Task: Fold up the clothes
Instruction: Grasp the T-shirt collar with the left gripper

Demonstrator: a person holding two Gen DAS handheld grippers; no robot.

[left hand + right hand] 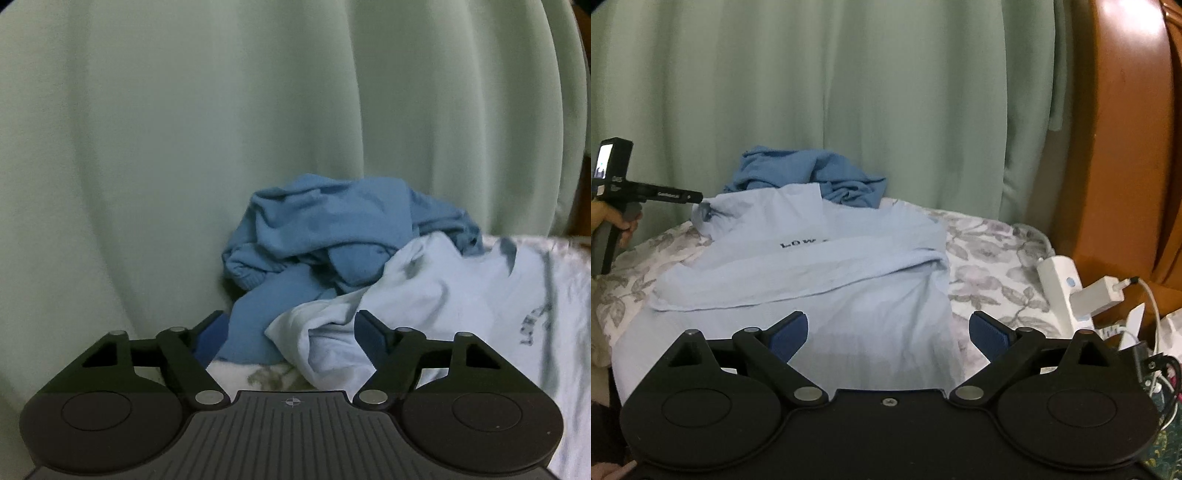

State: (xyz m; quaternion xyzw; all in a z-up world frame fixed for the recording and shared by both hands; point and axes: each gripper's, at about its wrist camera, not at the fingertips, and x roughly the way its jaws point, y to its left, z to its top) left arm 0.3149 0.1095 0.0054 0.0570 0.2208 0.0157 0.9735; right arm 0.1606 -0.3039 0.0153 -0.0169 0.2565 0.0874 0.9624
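light blue shirt half-folded on the bed, both grippers closing in on its edges

nearest the right wrist camera, the right gripper point(888, 334) hangs with its jaws wide apart and nothing between them, just above the near hem of the light blue shirt point(798, 273). the left gripper point(291, 336) also has its jaws apart; a bunched corner of the shirt point(424, 291) lies between its fingers, but the pads do not look pressed on it. in the right view that gripper point(696, 197) reaches in from the left, held by a hand point(618, 221), at the shirt's far left corner.

to do this step well, each gripper probably needs to pinch a single clean edge rather than a wad of layers, and both should lift together so the fold line stays straight.

the shirt lies spread on the floral bedspread point(990, 266), one flap already turned across its middle, dark lettering partly hidden by the fold. it looks thin, soft and lightly creased.

beyond it a darker blue garment point(812, 173) sits crumpled against the pale green curtain point(849, 92), touching the shirt's far edge.
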